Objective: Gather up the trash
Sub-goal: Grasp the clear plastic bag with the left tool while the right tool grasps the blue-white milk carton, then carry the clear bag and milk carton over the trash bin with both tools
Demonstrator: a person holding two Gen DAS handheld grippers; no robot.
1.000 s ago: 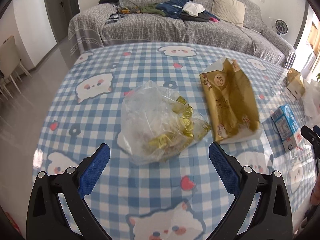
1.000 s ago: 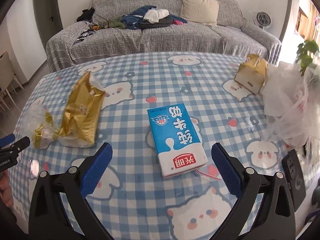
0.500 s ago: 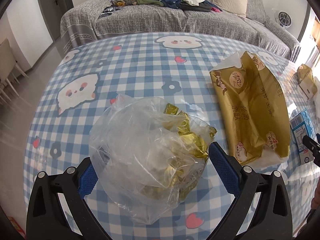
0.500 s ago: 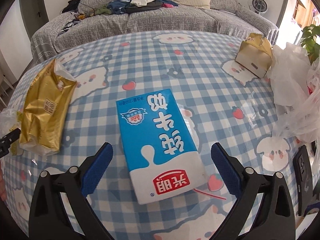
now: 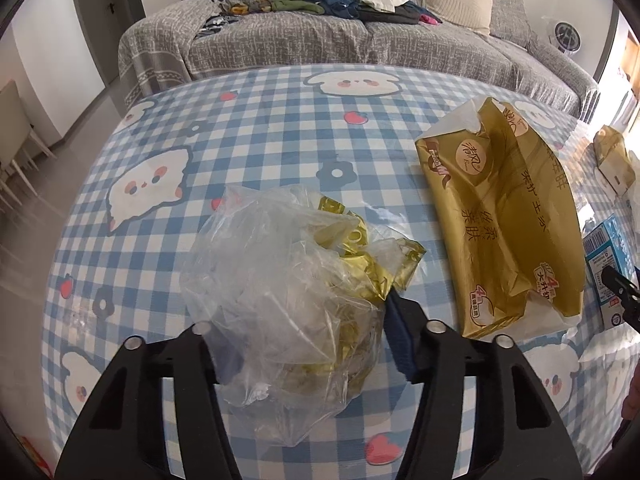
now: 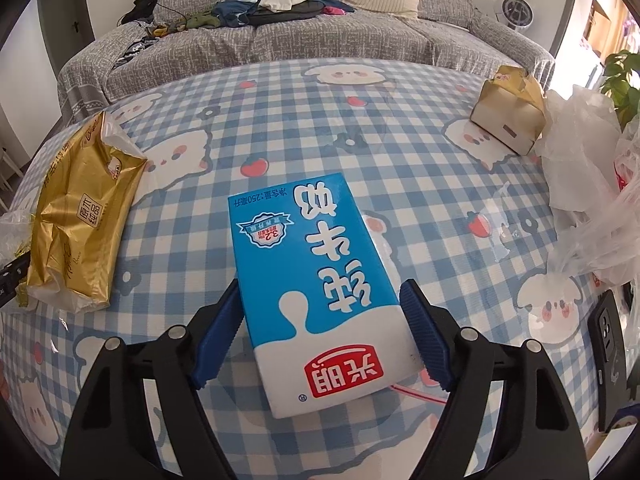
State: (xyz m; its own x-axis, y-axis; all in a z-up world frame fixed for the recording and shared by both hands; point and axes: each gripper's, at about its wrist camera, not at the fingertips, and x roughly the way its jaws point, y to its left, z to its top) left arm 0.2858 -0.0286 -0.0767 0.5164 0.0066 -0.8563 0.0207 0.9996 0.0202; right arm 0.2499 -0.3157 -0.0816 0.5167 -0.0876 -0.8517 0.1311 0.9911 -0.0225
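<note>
Left gripper [image 5: 308, 336]: its jaws have just been closing and now squeeze the clear plastic bag [image 5: 288, 280]; the right pad presses into the bag's side, while the left pad shows only dimly through the plastic.
Clear plastic bag: crumpled, with gold wrappers [image 5: 360, 256] inside, lying on the checked tablecloth [image 5: 260, 128] between the left gripper's fingers, most of its bulk ahead of the pads.
Gold tissue pack [image 5: 500, 220]: lies flat just to the right of the clear plastic bag, apart from it, with its torn end pointing toward the sofa [image 5: 360, 40].
Right gripper [image 6: 324, 340]: its jaws have just been closing around the blue milk carton [image 6: 316, 276]; the left pad touches the carton's edge and the right pad sits against or just beside the other edge; a firm grip cannot be told.
Blue milk carton: lying flat on the tablecloth, red-label end nearest the right gripper, the far end pointing toward the sofa.
Paper box [image 6: 510, 120]: far right of the milk carton, beside a heap of white plastic bags [image 6: 580, 160].
Phone [image 6: 610, 352]: dark, at the tablecloth's right edge, near the right gripper.
</note>
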